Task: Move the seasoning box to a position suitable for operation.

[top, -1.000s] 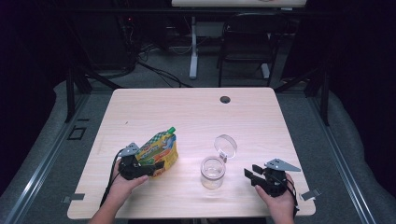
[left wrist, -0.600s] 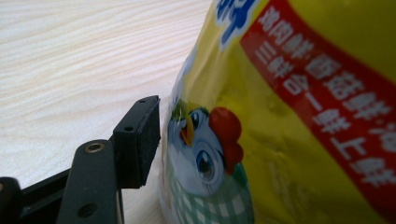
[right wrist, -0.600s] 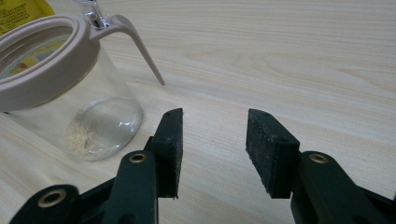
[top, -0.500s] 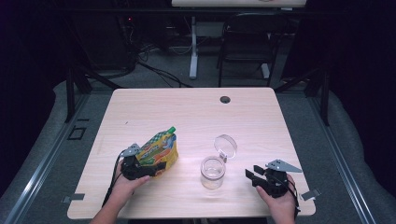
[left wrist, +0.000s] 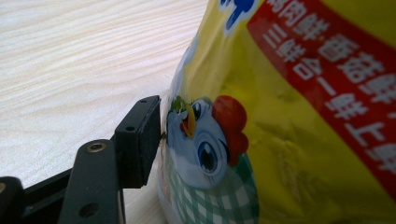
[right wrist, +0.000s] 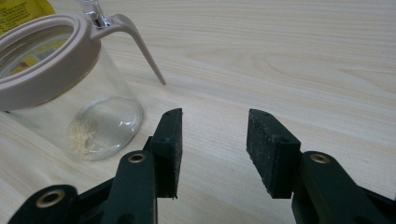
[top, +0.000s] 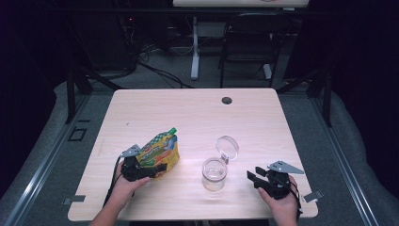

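On the near left part of the worktop (top: 188, 113): one yellow pouch (top: 159, 151), printed with a cartoon chicken and red lettering, green screw cap at its far upper corner. It lies tilted, cap end pointing away from the person. The left tool (top: 151, 170) is at its near edge; in the left gripper view one black pad (left wrist: 140, 140) presses against the pouch film (left wrist: 289, 116), while the opposite jaw is hidden behind the pouch, so the tool appears clamped on it (judged, not plainly seen).

Handling: soft, flexible film, likely to crumple and sag under grip; surface glossy and probably slippery; contents loose, so weight will shift when lifted. Best hold judged to be at a flat sealed edge or near the cap end, not the bulging middle.

Just right of the pouch, apart from it: one clear glass jar (top: 214, 173), standing upright, beige rim, hinged lid (top: 227, 145) swung open behind it. The right gripper view shows a small pale residue at the jar bottom (right wrist: 84, 135). Fragile; would tip if knocked.

Near right part of the worktop: right tool (top: 256, 176), jaws apart and holding nothing, resting near the jar without touching it.

Far edge of the worktop: one dark cable grommet (top: 227, 100).
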Action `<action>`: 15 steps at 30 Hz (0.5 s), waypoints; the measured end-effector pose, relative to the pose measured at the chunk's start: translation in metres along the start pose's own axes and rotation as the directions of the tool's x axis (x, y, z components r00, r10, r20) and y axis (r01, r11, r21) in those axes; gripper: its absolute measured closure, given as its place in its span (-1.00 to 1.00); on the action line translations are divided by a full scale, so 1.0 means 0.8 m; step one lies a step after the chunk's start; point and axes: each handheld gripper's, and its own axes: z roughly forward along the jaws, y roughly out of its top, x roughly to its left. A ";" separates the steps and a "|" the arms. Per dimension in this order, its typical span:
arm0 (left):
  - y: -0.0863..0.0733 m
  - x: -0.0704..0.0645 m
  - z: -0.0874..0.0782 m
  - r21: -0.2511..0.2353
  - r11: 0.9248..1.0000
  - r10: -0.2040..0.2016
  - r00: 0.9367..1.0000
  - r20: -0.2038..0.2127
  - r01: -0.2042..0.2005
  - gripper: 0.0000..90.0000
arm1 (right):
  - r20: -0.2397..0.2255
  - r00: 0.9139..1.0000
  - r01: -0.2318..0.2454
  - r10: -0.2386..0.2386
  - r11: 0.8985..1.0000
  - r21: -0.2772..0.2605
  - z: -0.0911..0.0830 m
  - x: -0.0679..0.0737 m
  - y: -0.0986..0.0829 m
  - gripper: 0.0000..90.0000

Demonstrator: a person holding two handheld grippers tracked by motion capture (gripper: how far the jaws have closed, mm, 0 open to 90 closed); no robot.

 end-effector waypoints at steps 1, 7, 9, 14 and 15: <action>0.000 0.000 0.000 0.001 1.000 -0.001 1.000 0.002 0.001 -0.15 | 0.000 1.000 -0.001 0.001 1.000 -0.002 0.000 0.000 0.000 0.24; 0.000 0.003 0.002 0.018 1.000 -0.007 1.000 0.011 0.007 -0.19 | -0.001 1.000 -0.002 0.002 1.000 -0.003 0.000 0.001 0.000 0.24; -0.001 0.003 0.003 0.021 1.000 -0.008 1.000 0.013 0.008 -0.19 | -0.001 1.000 -0.001 0.001 1.000 -0.002 0.000 0.001 0.000 0.24; -0.001 0.005 0.005 0.023 1.000 -0.014 1.000 0.027 0.013 -0.20 | 0.000 1.000 0.001 -0.001 1.000 0.000 0.000 0.001 0.000 0.24; -0.001 0.005 0.005 0.031 0.999 -0.014 1.000 0.027 0.014 -0.21 | -0.001 1.000 0.002 -0.002 1.000 0.002 0.000 0.001 0.000 0.24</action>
